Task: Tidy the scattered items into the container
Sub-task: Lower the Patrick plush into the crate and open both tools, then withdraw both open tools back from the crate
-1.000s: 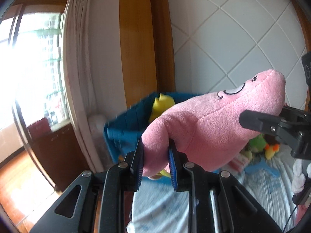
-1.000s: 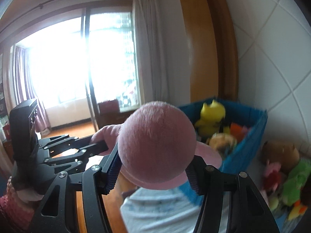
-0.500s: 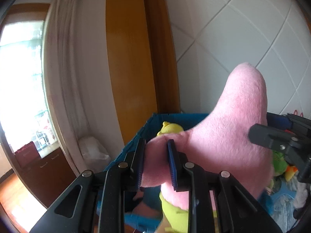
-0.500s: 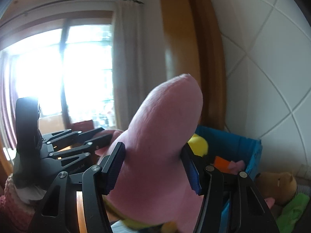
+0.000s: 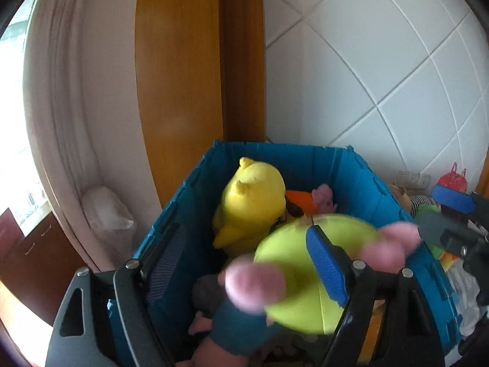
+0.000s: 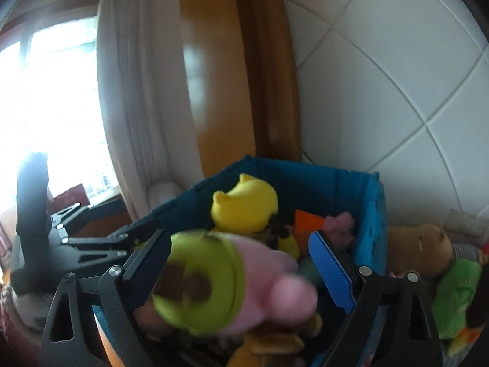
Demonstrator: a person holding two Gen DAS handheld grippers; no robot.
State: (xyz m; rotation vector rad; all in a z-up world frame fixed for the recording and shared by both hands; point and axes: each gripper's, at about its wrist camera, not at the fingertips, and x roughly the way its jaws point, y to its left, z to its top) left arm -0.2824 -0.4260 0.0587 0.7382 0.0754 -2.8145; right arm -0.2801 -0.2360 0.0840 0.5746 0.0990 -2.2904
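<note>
A pink plush toy in a lime-green skirt (image 5: 305,278) drops blurred into the blue crate (image 5: 171,223), between the spread fingers of my left gripper (image 5: 241,263). It also shows in the right wrist view (image 6: 220,284), loose between the wide-open fingers of my right gripper (image 6: 244,260), above the blue crate (image 6: 371,229). A yellow plush (image 5: 250,202) and orange and pink toys lie in the crate.
A brown bear plush (image 6: 418,244) and a green plush (image 6: 455,293) lie on the bed right of the crate. A wooden door frame (image 5: 183,70), a white curtain (image 5: 64,91) and a tiled wall (image 5: 382,61) stand behind.
Both grippers opened and let go of the pink plush. It tipped over and falls feet-up into the crate. Both cameras tilted down toward the crate.
</note>
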